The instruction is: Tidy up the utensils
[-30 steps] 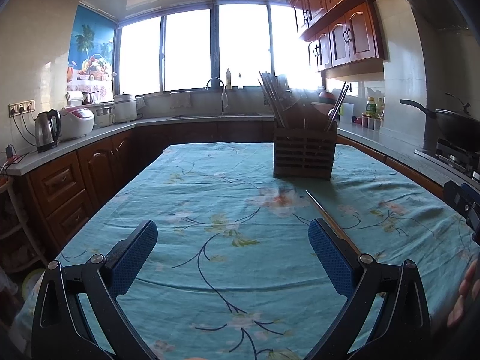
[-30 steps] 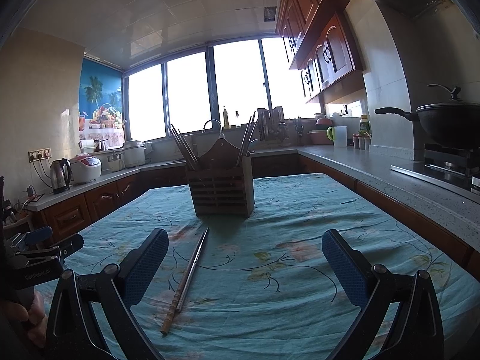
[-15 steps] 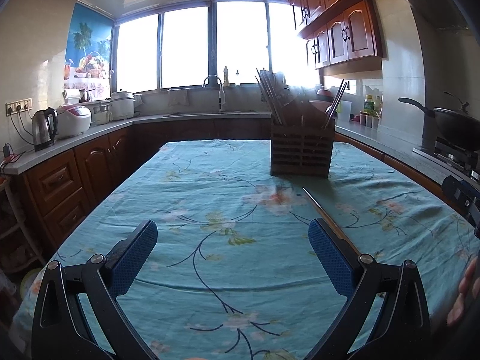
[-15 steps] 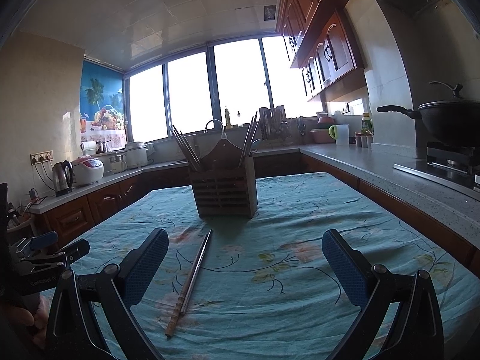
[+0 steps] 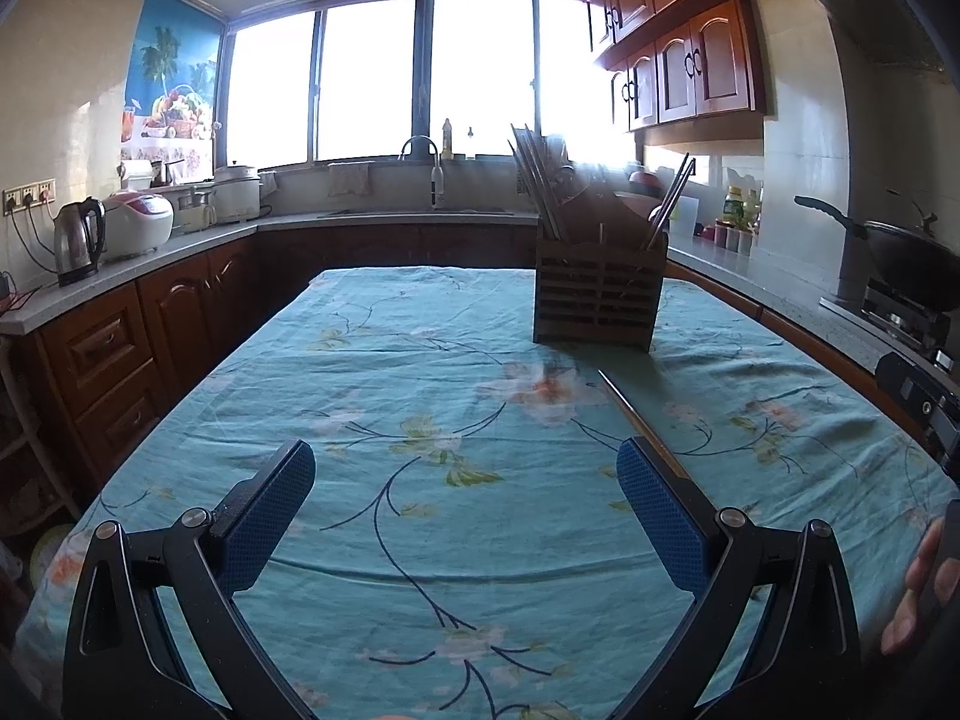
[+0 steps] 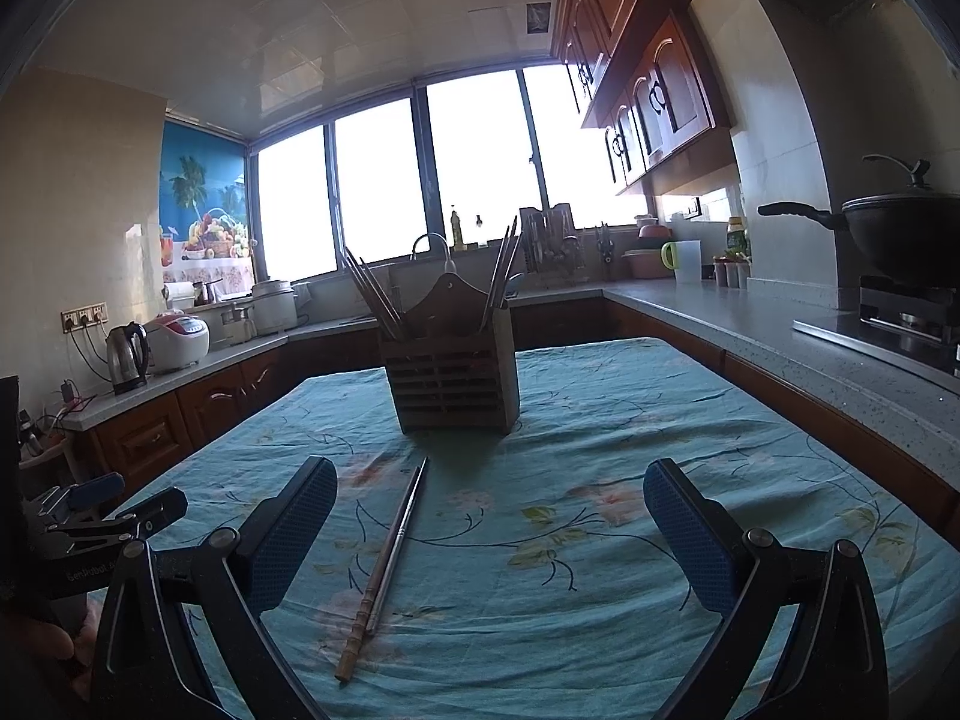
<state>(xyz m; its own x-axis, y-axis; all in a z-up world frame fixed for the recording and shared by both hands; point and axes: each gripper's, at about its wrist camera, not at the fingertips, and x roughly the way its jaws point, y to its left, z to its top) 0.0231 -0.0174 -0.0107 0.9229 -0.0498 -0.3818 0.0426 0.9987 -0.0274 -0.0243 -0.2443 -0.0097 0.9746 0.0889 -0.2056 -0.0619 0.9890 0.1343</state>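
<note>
Left wrist view: left gripper (image 5: 465,501) hovered over the teal floral tablecloth (image 5: 384,396), jaws spread wide, nothing between them. Blue pads (image 5: 267,519) clear of everything. Surroundings: kettle (image 5: 77,240) and rice cooker (image 5: 139,222) on the left counter, sink faucet (image 5: 427,171) under the window, black wok (image 5: 900,255) on the stove at right. Slatted wooden utensil holder (image 5: 597,294) stood upright on the far right part of the table, chopsticks sticking out of both ends. A loose pair of chopsticks (image 5: 636,420) lay on the cloth in front of the holder; its near end was hidden behind the right finger. Thin, dark, long axis running diagonally from near-right toward the holder. Part of the other gripper's body and a hand showed at the right edge.

Right wrist view: right gripper (image 6: 489,513) also wide open, holding nothing. Nothing stood between it and the chopsticks (image 6: 387,558), which lay flat just inside the left pad (image 6: 294,531). Two sticks side by side, touching: one metallic, one wooden with a ribbed, bamboo-like thick end. Thick ends pointed toward the camera, tips toward the utensil holder (image 6: 450,381), stopping just short of its base. Holder upright at table centre, sticks fanning out left and right. Left gripper's body (image 6: 90,525) visible at the left edge.
</note>
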